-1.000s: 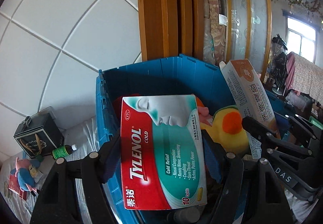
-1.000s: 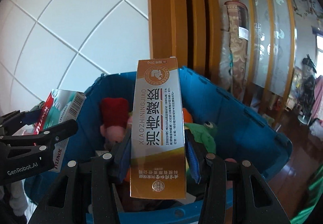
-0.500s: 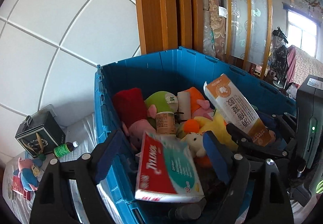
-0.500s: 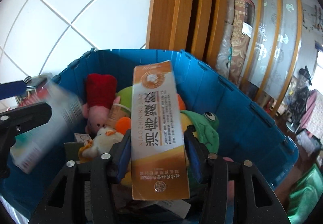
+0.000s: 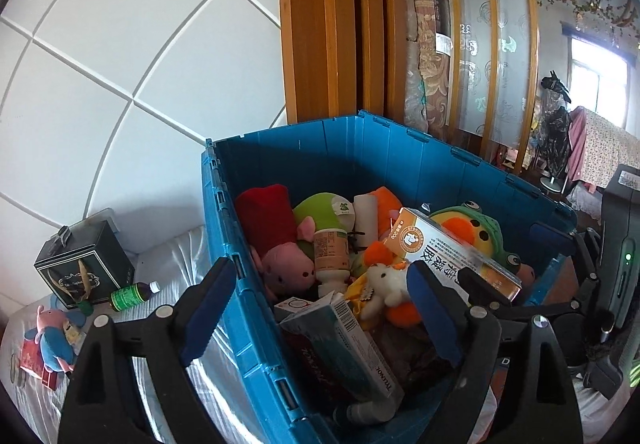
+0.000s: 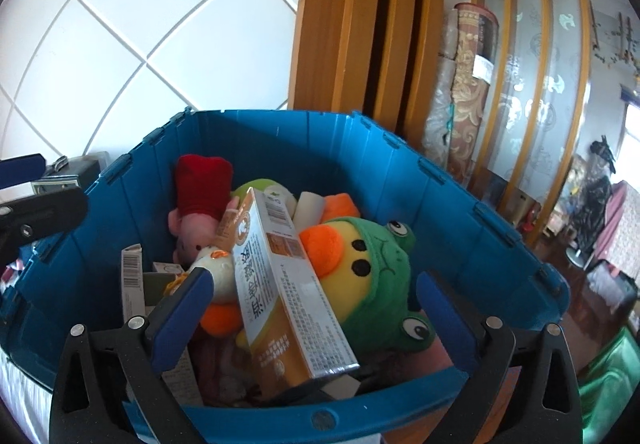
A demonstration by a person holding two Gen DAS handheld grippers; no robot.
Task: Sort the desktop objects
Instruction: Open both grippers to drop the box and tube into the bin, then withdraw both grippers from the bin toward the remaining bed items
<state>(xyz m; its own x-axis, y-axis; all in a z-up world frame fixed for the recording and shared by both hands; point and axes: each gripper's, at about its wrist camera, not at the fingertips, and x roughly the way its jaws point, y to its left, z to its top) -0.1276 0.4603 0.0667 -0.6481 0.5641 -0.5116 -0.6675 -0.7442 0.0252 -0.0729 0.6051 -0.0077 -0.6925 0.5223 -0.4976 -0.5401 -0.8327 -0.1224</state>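
Blue crate (image 6: 460,204) gathers the sorted clutter: both grippers, left gripper (image 5: 320,308) and right gripper (image 6: 316,314), have just spread their jaws, released; Tylenol box (image 5: 344,348) and orange box (image 6: 288,292) lie loose between them, atop the toys.

The left gripper (image 5: 320,308) has just been opening, its jaws wide over the blue bin (image 5: 280,148), pressing on nothing. The Tylenol box (image 5: 344,344) lies in the bin among plush toys, near the orange box (image 5: 452,248).
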